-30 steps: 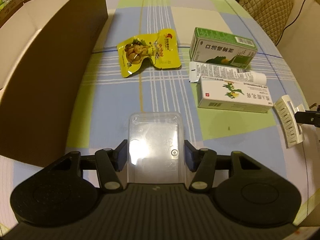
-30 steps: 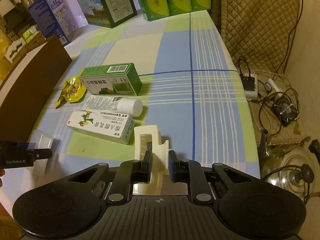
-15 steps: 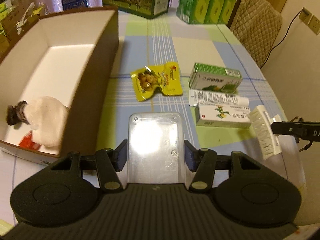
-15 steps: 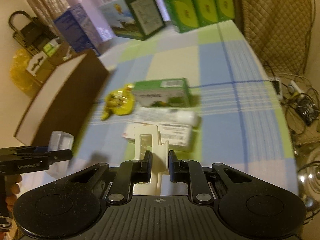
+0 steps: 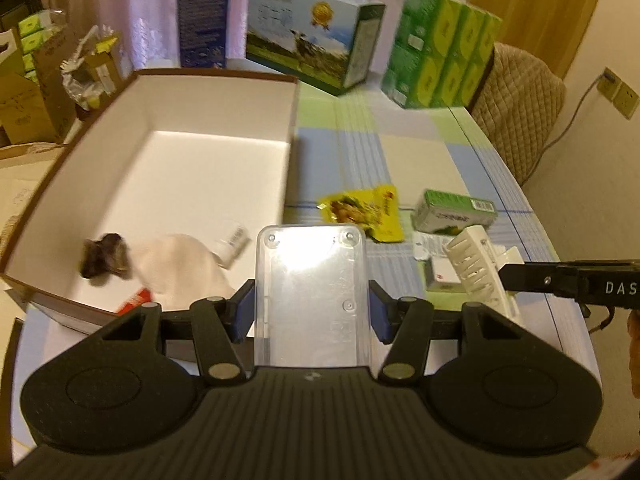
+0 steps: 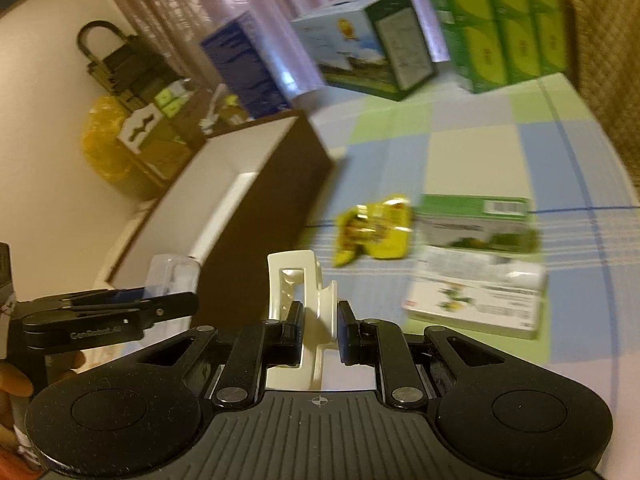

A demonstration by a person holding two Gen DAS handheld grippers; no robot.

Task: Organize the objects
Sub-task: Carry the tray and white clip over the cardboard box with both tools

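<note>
Both things up in the air right now, heading for the open cardboard box (image 5: pixel 224 92) on the left side of the desk (image 5: pixel 420 152). Best bet for this step: carry the clear plastic case (image 5: pixel 312 296) well past the near brown wall before letting go, and aim for the bare white floor further in, not on top of the white cloth bundle (image 5: pixel 172 264) sitting near the front corner. Same deal for the white hair claw clip (image 6: pixel 298 304), needs to clear the rim first and not bump the other tool on the way. Left hand-held gripper (image 5: pixel 312 312) clamped on the case, pads pressed on both long sides, opened fairly wide to fit it. Right hand-held gripper (image 6: pixel 319 330) closed down narrow on the clip's spine, teeth pointing away. Still on the desk, right of the box: yellow snack pouch (image 5: pixel 364 214), green carton (image 5: pixel 454 212), white tube (image 6: pixel 480 276) and white carton (image 6: pixel 472 308). Right wrist view pretty blurry, so fine detail is hard to call.
</note>
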